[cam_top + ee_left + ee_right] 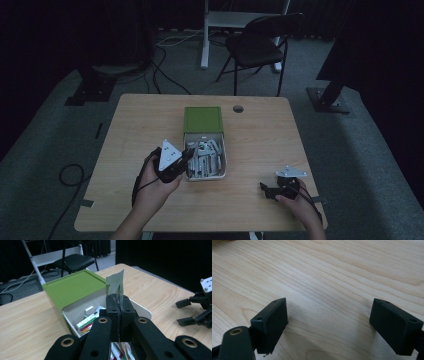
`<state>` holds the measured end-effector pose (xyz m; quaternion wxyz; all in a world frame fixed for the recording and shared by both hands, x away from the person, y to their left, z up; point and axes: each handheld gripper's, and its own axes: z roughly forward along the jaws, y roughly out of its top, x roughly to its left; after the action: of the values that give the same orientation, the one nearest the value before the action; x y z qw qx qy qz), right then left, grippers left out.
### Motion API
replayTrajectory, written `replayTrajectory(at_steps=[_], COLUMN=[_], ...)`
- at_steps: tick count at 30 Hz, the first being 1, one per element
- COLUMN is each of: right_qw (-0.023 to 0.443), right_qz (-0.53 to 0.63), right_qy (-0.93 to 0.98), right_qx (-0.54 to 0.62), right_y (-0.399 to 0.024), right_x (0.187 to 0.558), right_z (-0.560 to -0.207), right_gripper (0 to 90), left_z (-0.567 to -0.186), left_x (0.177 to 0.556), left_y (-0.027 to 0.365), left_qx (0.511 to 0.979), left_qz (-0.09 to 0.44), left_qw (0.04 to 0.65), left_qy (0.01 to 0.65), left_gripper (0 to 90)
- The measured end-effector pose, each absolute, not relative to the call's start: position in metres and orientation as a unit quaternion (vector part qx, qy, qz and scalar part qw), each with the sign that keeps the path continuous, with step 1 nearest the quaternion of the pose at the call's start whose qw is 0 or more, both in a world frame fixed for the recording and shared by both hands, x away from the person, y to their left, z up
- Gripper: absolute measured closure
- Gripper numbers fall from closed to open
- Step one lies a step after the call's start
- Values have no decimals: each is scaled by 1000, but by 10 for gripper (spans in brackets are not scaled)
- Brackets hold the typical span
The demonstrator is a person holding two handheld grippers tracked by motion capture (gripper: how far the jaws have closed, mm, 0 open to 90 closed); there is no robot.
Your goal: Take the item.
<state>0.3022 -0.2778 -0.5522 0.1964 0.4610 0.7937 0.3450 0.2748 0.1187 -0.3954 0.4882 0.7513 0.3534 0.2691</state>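
Light wood table (260, 145); grey carpet (360, 150); black chair (255, 45) behind.

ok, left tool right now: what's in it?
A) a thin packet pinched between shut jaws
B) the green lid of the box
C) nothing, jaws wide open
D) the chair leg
A: in the left gripper view the left tool has its jaws shut on a thin white and green packet that sticks up above them, over the open white box; the green lid lies untouched behind it.
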Motion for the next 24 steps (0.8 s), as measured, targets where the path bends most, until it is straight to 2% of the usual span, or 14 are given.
replayTrajectory(at_steps=[11,24], right_qw=[196,196], right_qz=[345,345], right_qy=[794,794], right_qx=[461,461], right_y=[-278,-278], right_x=[302,302], right_z=[-552,-552], right_gripper=[144,144], left_z=[-402,-427], left_x=[268,264], left_y=[154,188], left_qx=[732,716], left_qz=[284,295], left_qw=[504,509], left_qy=[359,376], left_gripper=[889,890])
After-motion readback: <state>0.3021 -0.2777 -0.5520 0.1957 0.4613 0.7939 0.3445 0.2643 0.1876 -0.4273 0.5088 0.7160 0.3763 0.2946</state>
